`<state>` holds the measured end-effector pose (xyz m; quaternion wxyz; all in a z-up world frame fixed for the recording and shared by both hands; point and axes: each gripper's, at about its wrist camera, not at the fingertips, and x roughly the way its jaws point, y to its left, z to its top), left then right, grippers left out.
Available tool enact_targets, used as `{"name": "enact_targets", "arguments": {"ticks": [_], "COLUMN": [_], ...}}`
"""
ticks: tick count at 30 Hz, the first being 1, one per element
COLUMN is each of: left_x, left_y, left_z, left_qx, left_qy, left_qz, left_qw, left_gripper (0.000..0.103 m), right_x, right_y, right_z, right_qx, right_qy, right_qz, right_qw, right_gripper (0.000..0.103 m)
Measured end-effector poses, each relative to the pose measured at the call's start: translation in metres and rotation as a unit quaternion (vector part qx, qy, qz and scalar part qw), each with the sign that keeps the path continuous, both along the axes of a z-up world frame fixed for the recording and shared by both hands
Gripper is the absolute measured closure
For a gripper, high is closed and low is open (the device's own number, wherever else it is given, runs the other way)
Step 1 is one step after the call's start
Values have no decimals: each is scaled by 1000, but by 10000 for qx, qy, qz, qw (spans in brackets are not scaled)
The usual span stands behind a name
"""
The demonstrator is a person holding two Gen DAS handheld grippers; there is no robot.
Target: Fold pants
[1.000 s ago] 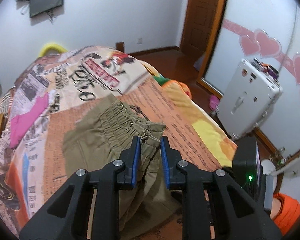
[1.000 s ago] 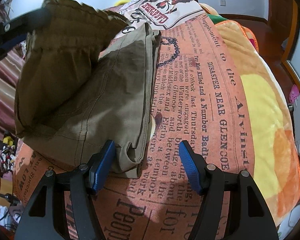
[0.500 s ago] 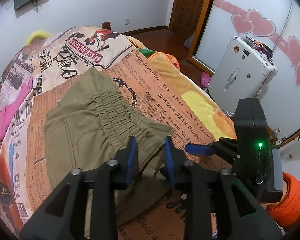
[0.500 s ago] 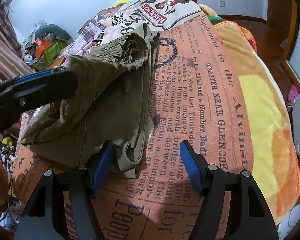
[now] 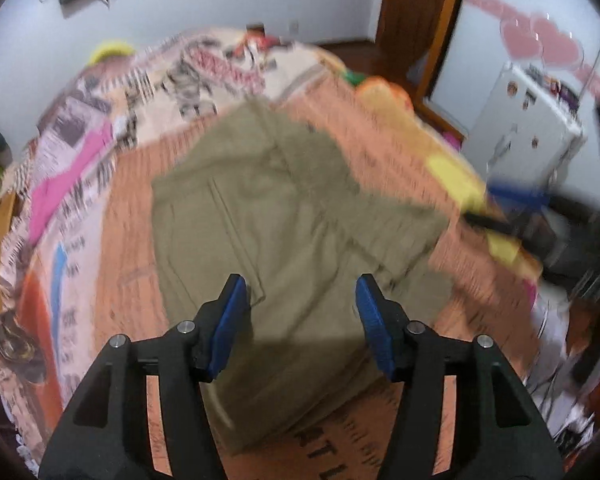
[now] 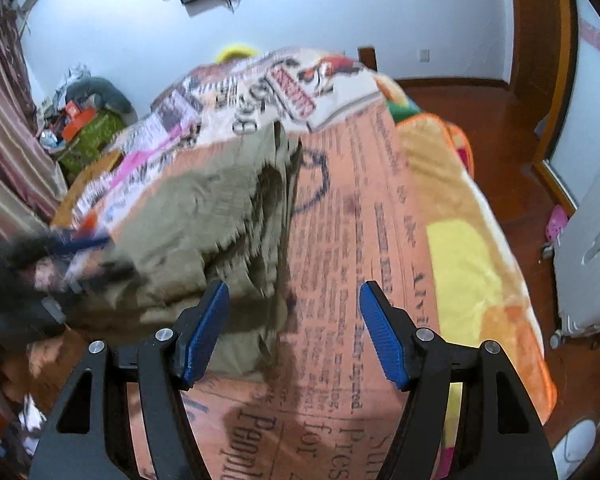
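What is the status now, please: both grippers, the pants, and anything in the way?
Left gripper open, empty. Right gripper open, empty. Pants folded on blanket, free of both. Nothing on them.

Olive-green pants (image 5: 292,216) folded into flat rectangle, lying on newspaper-print bedspread (image 5: 112,216).

Even, cool indoor light fills both views, with soft shadows under the folded pants (image 5: 284,216). Heavy motion blur smears the bedspread (image 6: 380,240) print; the fisheye bends and darkens the edges.

Both wrist views overhead, sharing pants (image 5: 284,216), bed (image 6: 380,264)
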<state>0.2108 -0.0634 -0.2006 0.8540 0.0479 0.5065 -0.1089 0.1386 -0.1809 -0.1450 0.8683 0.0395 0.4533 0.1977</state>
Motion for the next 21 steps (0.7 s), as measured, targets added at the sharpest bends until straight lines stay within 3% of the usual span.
{"name": "enact_targets", "arguments": {"ticks": [3, 6, 12, 17, 21], "left_x": [-8, -11, -1, 40, 81], "left_y": [-2, 3, 36, 77, 100], "left_z": [-12, -3, 21, 21, 11], "left_qx": [103, 45, 196, 344, 400], "left_qy": [17, -140, -535, -543, -414], "left_qz": [-18, 56, 367, 714, 830], "left_qw": [9999, 9999, 9977, 9954, 9949], "left_gripper": [45, 45, 45, 43, 42], "right_x": [6, 10, 14, 15, 15], "right_y": [6, 20, 34, 22, 22], "right_z": [10, 9, -34, -40, -34], "right_qx": [189, 279, -41, 280, 184], "right_qy": [-97, -141, 344, 543, 485], "right_qz": [-6, 119, 226, 72, 89], "right_qw": [9998, 9994, 9991, 9981, 9986], "right_gripper": [39, 36, 36, 31, 31]}}
